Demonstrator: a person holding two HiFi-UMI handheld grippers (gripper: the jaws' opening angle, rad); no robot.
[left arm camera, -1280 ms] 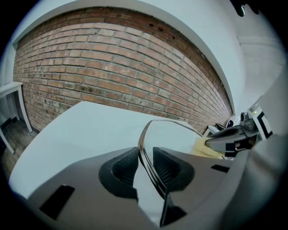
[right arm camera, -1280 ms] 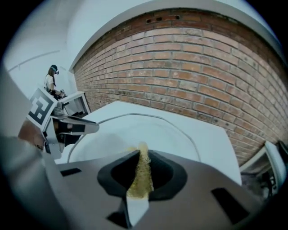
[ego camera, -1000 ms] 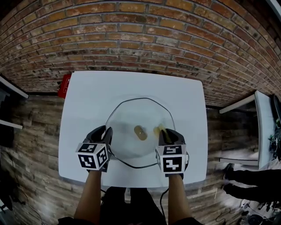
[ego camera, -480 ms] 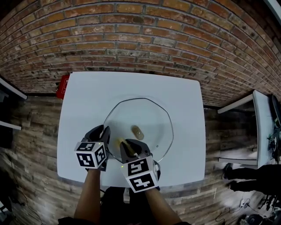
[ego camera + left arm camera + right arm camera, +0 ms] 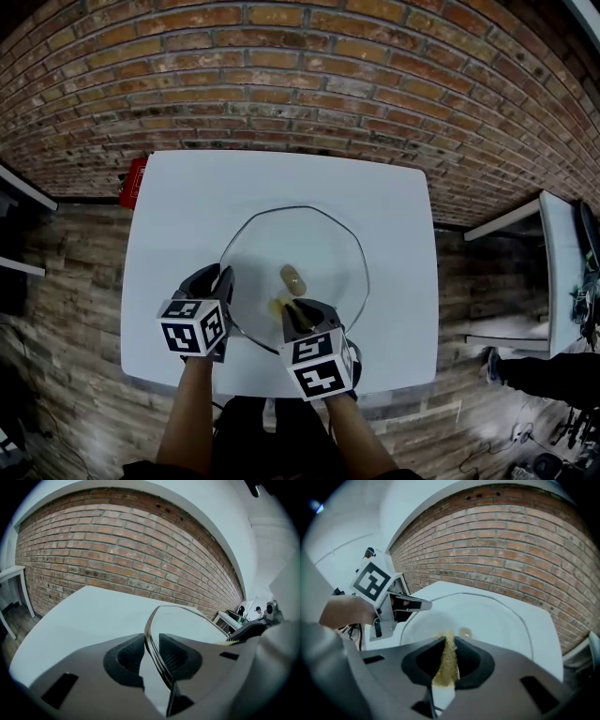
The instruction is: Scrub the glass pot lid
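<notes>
The left gripper [image 5: 223, 277] and the right gripper [image 5: 298, 311] are each formed as a matte, dark grey shell that narrows into two black fingers. Ribbed black pads [image 5: 129, 654] are set in rounded hollows on the fingers' inner faces, and narrow rectangular slots [image 5: 533, 685] are cut into the shell behind and to either side of the fingers. A white cube [image 5: 195, 325] printed with black square markers is mounted behind the fingers of each gripper, and further back the forearms [image 5: 186, 412] are left uncovered, while dark clothing [image 5: 258, 439] is worn on the body.
</notes>
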